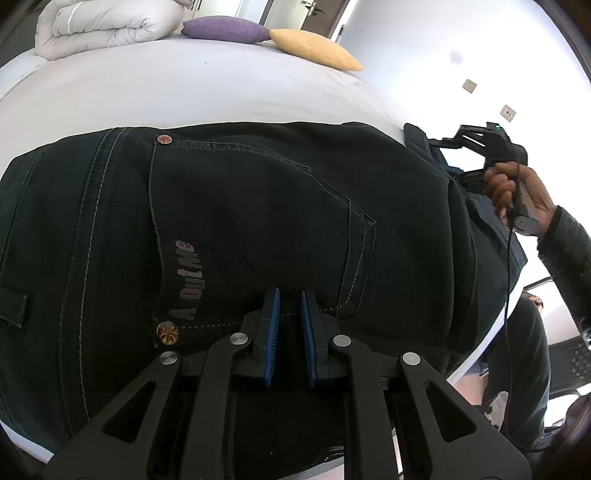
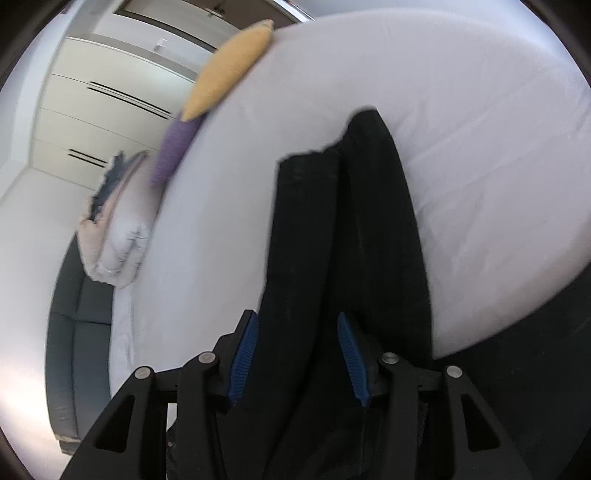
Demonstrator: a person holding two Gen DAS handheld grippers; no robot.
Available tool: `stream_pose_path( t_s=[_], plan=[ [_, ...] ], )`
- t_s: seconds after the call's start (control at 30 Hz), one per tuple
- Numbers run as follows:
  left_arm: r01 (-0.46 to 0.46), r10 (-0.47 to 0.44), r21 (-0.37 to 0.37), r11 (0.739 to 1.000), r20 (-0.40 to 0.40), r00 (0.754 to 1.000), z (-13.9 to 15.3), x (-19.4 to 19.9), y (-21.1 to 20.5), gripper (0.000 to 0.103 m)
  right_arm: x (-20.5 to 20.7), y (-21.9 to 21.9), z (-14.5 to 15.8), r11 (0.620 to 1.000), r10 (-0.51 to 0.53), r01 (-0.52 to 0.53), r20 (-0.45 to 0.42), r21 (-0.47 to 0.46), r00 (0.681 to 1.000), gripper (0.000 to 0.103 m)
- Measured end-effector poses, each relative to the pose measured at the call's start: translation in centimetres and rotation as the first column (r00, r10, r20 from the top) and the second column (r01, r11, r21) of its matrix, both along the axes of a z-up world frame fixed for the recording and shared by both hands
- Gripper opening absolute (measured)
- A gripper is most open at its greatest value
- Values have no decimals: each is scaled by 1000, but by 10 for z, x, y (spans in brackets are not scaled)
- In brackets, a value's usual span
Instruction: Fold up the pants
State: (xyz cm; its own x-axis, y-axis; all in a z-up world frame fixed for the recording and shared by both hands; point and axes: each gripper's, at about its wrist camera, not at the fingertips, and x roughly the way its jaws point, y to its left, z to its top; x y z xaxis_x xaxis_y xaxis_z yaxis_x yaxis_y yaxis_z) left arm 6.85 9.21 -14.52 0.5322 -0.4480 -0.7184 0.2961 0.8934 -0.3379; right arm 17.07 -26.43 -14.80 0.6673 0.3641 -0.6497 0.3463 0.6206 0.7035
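Dark denim pants (image 1: 258, 221) lie on a white bed (image 1: 184, 92), seat side up with a back pocket and "OutMe" print showing. My left gripper (image 1: 290, 295) sits over the pocket's lower edge near the bed's front edge; its blue pads stand a small gap apart with pocket fabric bunched between them. My right gripper (image 2: 297, 321) is open, its blue pads either side of the folded pant legs (image 2: 354, 221), which stretch away across the bed (image 2: 480, 147). The right gripper also shows in the left wrist view (image 1: 436, 142), held by a hand at the pants' right end.
A purple cushion (image 1: 225, 29), a yellow cushion (image 1: 314, 48) and a rolled white duvet (image 1: 107, 26) lie at the far side of the bed. The same cushions (image 2: 229, 70) and duvet (image 2: 118, 236) show in the right wrist view. White wardrobe doors (image 2: 92, 110) stand beyond.
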Motion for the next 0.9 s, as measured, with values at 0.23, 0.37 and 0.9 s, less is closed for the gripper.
stream_pose_path(
  t_s=[0.23,0.37,0.9],
  plan=[
    [2,-2,-12,1000,-7,1000,0,0,2,12,32,-11,-11,993,-70,66,36,98,997,46],
    [4,-4,-13,1000,-10,1000,0,1,3,12,50,-16,-11,996,-56,54,25,70,998,6],
    [-14,14,-21,1000,-14,1000,5,0,3,12,-239,-128,33,889,-456,451,202,73,867,4]
  ],
)
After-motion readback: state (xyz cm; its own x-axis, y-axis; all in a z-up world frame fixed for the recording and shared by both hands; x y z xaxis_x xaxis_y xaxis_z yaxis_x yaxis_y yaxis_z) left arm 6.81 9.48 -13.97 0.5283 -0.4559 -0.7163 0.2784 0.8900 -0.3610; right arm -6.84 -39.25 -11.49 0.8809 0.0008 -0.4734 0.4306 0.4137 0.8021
